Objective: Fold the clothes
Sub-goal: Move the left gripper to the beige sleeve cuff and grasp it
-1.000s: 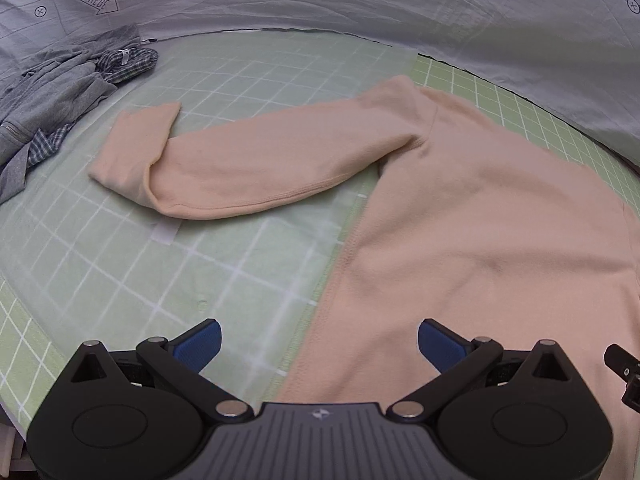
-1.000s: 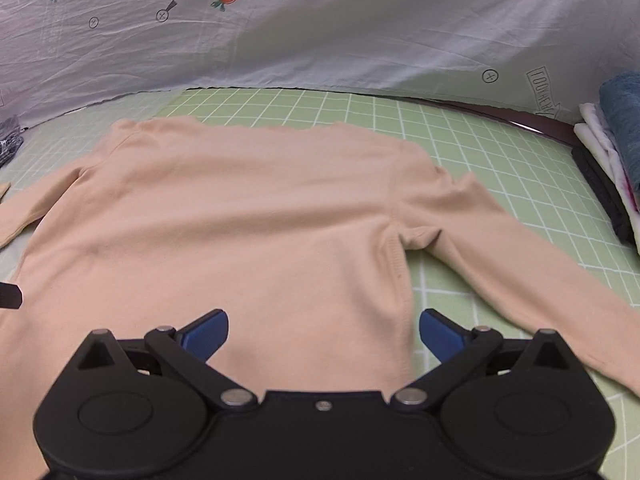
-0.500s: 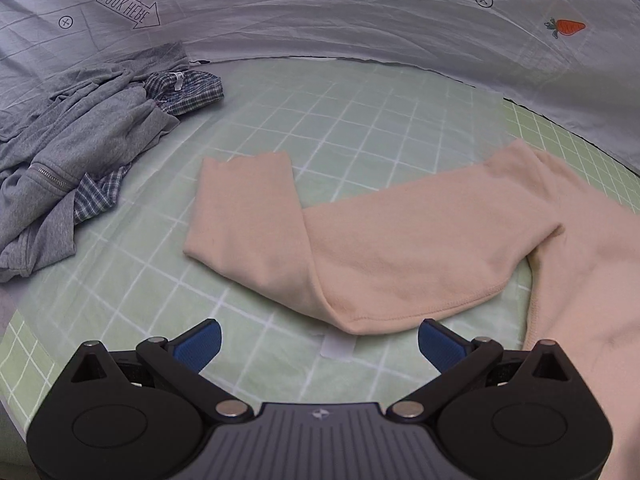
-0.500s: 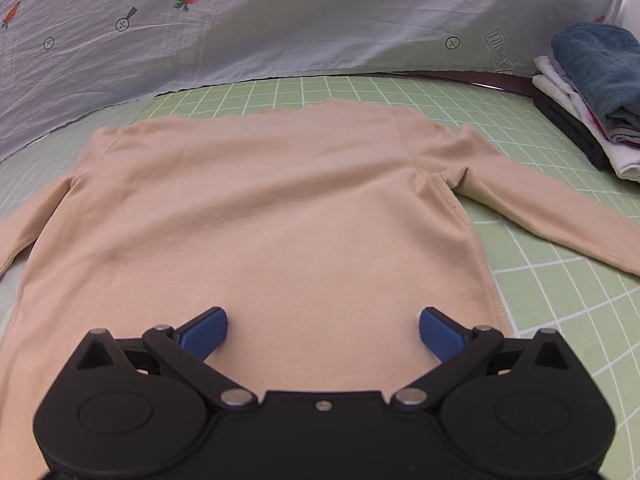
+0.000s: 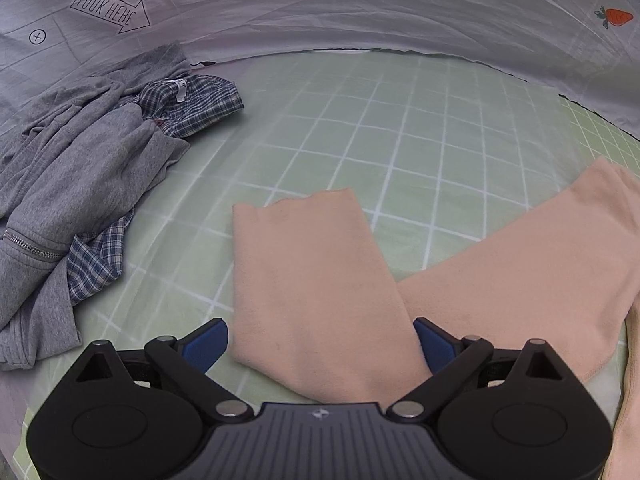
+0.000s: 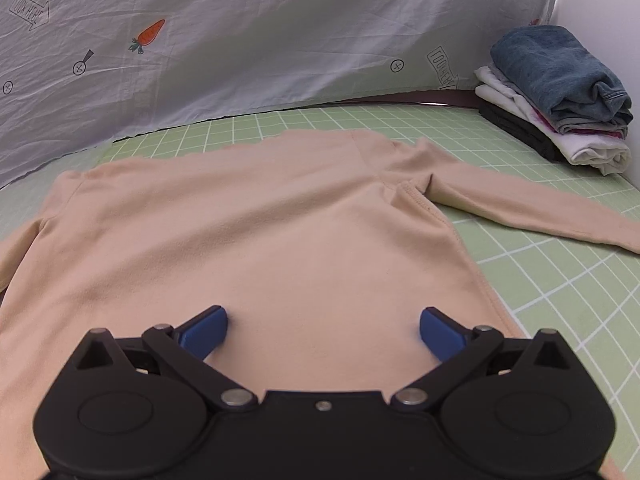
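Note:
A peach long-sleeved top (image 6: 256,216) lies flat on the green grid mat (image 6: 560,280). In the left wrist view its left sleeve (image 5: 312,272) is bent back on itself, with the cuff end pointing away from me. My left gripper (image 5: 322,340) is open, with the folded sleeve lying between its blue fingertips. My right gripper (image 6: 324,330) is open over the lower body of the top. The right sleeve (image 6: 532,208) stretches out to the right.
A heap of grey and plaid clothes (image 5: 76,184) lies on the mat's left side. A stack of folded clothes (image 6: 556,96) topped by jeans stands at the far right. A printed grey sheet (image 6: 260,32) hangs behind the mat.
My left gripper has moved left along the sleeve to its folded end. My right gripper has shifted slightly over the top's body. Both stay open.

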The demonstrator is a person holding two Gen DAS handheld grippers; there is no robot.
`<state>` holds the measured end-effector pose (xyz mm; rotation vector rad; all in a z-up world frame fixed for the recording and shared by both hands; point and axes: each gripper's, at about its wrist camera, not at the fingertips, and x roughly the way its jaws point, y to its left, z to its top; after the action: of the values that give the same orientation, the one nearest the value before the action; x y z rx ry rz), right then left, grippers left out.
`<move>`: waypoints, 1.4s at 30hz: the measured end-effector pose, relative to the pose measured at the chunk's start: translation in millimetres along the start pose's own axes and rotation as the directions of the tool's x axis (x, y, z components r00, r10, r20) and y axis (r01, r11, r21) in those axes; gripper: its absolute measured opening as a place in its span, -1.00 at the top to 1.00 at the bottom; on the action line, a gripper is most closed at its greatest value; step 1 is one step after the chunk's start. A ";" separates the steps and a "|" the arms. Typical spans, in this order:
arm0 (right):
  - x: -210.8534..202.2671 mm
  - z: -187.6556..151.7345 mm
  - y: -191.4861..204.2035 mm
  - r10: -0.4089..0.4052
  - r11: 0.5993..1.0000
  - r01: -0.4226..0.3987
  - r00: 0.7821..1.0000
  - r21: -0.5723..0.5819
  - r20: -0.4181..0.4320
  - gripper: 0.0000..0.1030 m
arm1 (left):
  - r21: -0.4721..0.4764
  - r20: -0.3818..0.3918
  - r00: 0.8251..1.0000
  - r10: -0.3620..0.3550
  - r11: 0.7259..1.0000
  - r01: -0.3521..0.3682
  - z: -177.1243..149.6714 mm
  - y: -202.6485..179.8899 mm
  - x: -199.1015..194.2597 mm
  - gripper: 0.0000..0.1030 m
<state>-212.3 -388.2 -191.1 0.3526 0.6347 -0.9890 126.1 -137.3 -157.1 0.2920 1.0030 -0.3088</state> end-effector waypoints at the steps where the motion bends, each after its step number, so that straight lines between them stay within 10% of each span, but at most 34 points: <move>1: -0.2 -0.4 0.2 0.000 1.000 0.000 1.000 0.000 0.000 -1.00 | -0.013 0.002 1.000 0.007 1.000 -0.007 -1.8 4.3 -0.9 -0.87; 18: -0.8 -1.4 1.9 0.000 1.000 0.000 1.000 0.005 0.001 -1.00 | -0.171 0.048 0.987 0.155 0.974 -0.145 -52.9 74.3 -52.4 -0.88; 42: -1.3 -1.2 3.5 -0.004 1.000 0.003 1.000 0.008 0.001 -1.00 | -0.243 -0.076 0.985 0.153 0.956 -0.167 -107.6 117.2 -54.2 -0.96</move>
<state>-210.3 -384.9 -191.3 0.3583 0.6309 -0.9952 60.5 17.3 -153.7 0.1524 1.0548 -0.0261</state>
